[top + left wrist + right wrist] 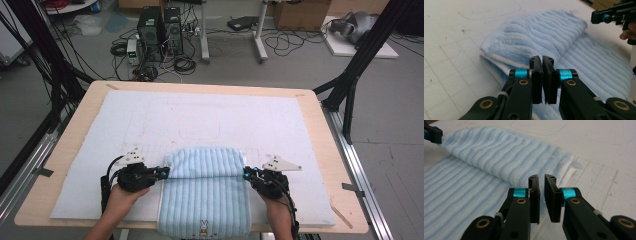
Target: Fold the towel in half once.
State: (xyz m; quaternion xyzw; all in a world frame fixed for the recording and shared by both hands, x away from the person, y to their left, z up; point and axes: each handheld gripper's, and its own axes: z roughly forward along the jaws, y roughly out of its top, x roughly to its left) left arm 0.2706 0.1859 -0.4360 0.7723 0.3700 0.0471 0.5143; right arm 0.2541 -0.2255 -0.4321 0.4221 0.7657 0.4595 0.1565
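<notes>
A wooden table (75, 125) carries a pale blue foam mat (150, 120) that covers most of its top. At the middle of the mat's near edge lies a light blue striped towel (205, 200), its far part folded back toward the person so that a doubled band (204, 163) runs left to right across it; the near hem, with a small rabbit motif (203, 225), hangs just over the table's near edge.

The fold's long axis lies crosswise between the two tools. The left gripper (164, 172) sits at the band's left end, the right gripper (248, 173) at its right end, each about equally close and pointing inward along that axis. Both hands come in low from the near edge, with the forearms nearly level with the mat.

In the left gripper view the jaws stand nearly together with only a sliver between them and no cloth caught. In the right gripper view the jaws stand slightly parted, empty, just short of the towel's folded corner (564, 165).
</notes>
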